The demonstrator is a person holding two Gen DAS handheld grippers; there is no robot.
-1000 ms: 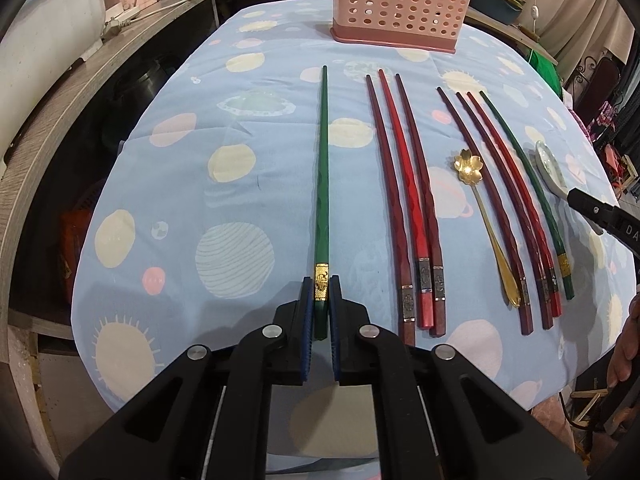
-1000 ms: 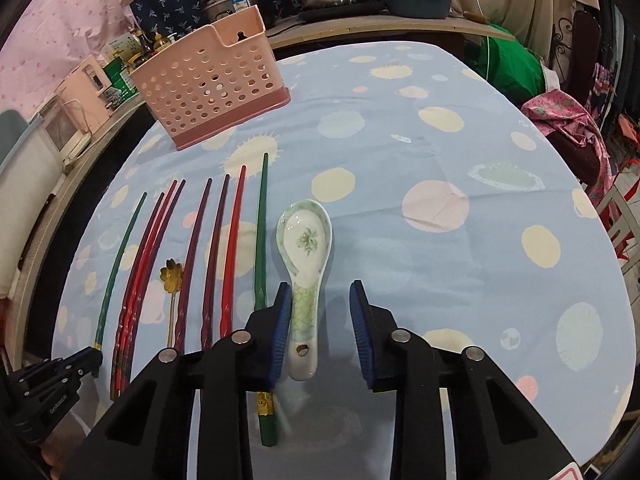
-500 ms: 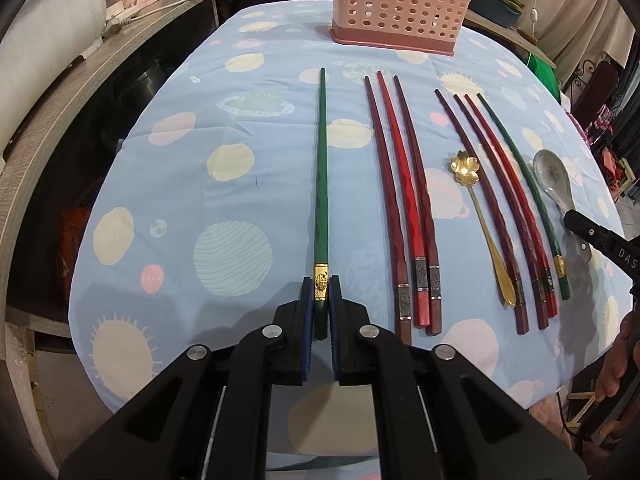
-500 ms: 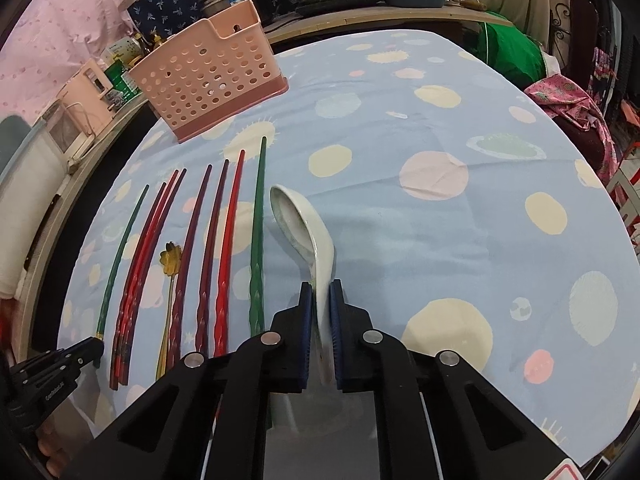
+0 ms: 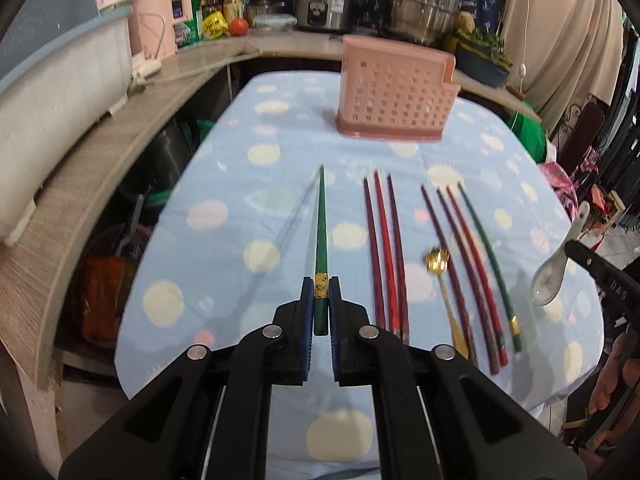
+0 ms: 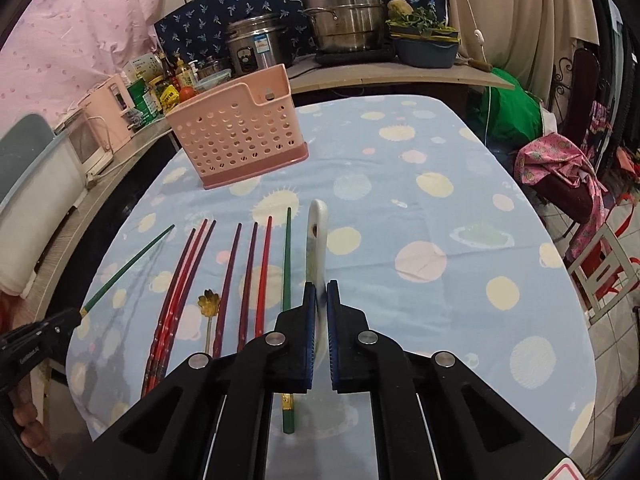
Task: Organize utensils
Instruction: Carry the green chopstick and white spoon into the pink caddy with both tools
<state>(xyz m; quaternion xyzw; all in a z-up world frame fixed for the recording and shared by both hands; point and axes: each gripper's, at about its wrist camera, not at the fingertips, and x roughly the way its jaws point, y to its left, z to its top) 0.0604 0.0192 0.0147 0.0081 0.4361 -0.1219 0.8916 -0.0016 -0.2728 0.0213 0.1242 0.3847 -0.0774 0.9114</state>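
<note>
**Both grippers holding, lifted off table**

Left gripper (image 5: 319, 304) clamped on green chopstick (image 5: 320, 236), tip raised above the tablecloth (image 5: 224, 184). Right gripper (image 6: 319, 312) closed on white spoon (image 6: 317, 236). Remaining chopsticks (image 5: 386, 248) lie before pink basket (image 5: 394, 92).

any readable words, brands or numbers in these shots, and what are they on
"DAS", cut off at the frame edge: on the right gripper's black body, seen from the left wrist view.
Small white lettering on the left gripper's body in the right wrist view: too blurred to read.
Sticker on the rice cooker: too small to read.
Labels on the bottles and packets on the counter: too small to read.
Nothing written on the pink utensil basket.
</note>
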